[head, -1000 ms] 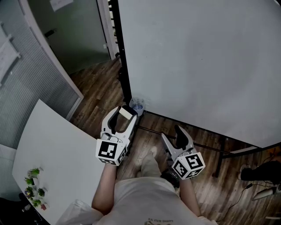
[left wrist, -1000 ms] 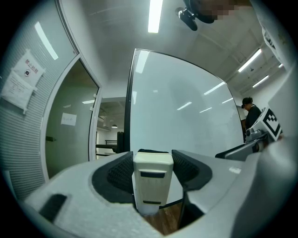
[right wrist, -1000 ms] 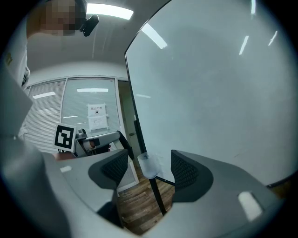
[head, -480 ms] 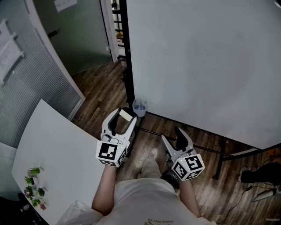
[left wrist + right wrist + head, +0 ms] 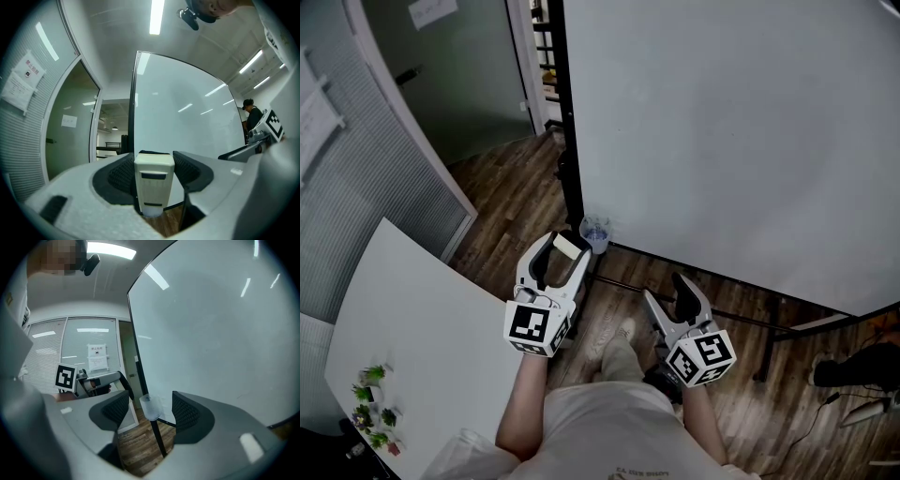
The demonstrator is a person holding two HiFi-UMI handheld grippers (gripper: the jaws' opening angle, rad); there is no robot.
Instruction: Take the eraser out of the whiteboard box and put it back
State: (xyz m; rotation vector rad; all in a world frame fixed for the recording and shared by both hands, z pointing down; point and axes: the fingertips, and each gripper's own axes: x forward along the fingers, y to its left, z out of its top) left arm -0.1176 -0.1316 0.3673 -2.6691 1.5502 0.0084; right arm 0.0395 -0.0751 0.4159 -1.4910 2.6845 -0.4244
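- Eraser: out of the box, gripped by the left tool. Cream plastic body with a dark felt face on the side turned away from the left gripper view's camera.
- Left gripper view: eraser stands on end between the two dark pads, which close on its sides. Left tool is partly closed, no wider than the eraser.
- Box: small clear cup fixed to the black post at the whiteboard's left edge, low down near the floor. The eraser is near it, on its lower left in the head view, not touching.
- Right tool: jaws wide apart, nothing between the pads. It is held level beside the left tool, nearer the person's body.
- Right gripper view: the box shows through the gap of the right tool, well beyond the jaws. The left tool's marker cube is at the left.
- Whiteboard: large, blank, fills the upper right of the head view.
- Floor: dark wood planks.
- Counter: white, at the lower left, with small plants near its edge.
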